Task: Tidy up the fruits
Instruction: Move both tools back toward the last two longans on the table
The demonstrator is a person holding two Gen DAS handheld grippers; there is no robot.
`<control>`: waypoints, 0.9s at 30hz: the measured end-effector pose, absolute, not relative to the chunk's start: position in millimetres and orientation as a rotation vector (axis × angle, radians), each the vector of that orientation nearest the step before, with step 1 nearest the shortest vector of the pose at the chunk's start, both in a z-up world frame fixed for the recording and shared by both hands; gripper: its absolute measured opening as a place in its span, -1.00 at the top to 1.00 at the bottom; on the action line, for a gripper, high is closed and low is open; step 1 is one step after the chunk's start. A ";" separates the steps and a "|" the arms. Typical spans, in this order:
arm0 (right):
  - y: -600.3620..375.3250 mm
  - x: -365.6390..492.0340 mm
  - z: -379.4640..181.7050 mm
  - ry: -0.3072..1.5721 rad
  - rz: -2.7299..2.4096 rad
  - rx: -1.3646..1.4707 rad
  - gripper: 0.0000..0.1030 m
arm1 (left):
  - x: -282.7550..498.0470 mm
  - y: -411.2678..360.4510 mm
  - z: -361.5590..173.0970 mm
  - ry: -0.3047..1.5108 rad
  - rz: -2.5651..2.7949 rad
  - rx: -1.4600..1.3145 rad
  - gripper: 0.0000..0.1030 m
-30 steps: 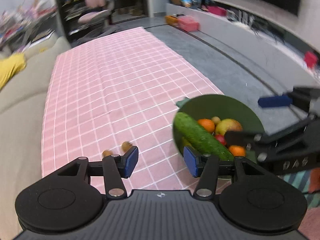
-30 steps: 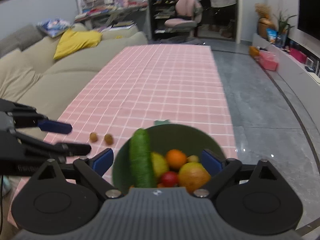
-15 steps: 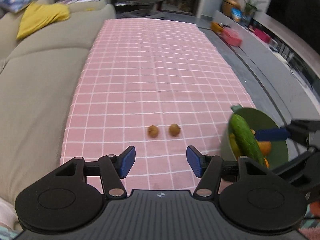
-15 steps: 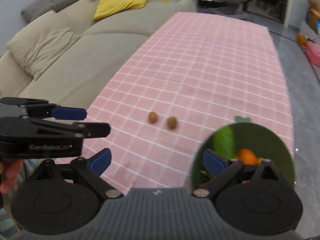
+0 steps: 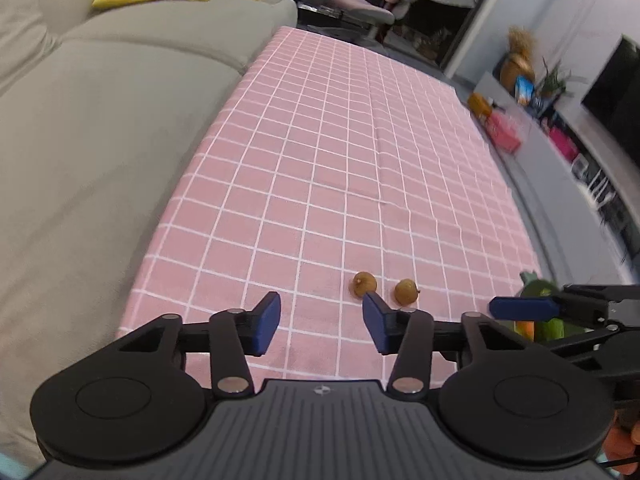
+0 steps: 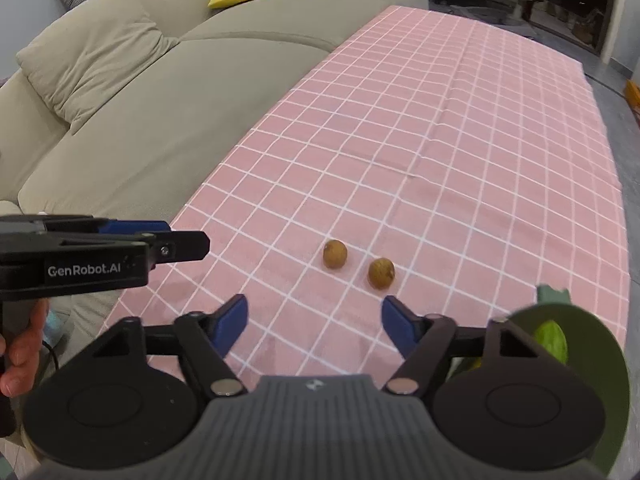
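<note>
both grippers open above the table's near edge.
left gripper (image 5: 320,322) and right gripper (image 6: 314,322) hold nothing; two brown fruits (image 6: 335,254) (image 6: 381,273) lie near that edge; bowl (image 6: 592,360) at the near right corner.

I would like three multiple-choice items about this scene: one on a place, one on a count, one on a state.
1. Where do the small round brown fruits lie?
A. on the pink checked tablecloth
B. in the green bowl
C. on the beige sofa

2. How many lie there?
A. one
B. two
C. four

3. The right gripper is
A. open
B. shut on a fruit
C. shut, empty

A: both rest on the cloth.
B: a pair, side by side.
A: blue pads apart, nothing between.
</note>
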State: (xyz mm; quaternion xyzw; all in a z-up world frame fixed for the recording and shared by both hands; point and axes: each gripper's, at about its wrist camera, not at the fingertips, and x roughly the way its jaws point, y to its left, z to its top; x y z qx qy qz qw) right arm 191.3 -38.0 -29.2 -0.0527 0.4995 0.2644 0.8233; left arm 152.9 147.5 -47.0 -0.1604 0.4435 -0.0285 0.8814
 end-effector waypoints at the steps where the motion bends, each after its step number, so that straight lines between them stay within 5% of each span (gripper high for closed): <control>1: -36.6 195.4 -32.2 1.066 0.567 -0.114 -0.25 | 153.2 149.8 -50.1 0.918 -0.057 -0.350 0.05; 13: -25.2 244.6 -84.8 1.151 0.567 -0.253 0.29 | 183.3 118.6 -81.3 0.924 -0.162 -0.274 0.27; 27: -8.9 278.4 -121.9 1.184 0.656 -0.440 0.34 | 218.7 103.9 -111.7 0.965 -0.217 -0.333 0.32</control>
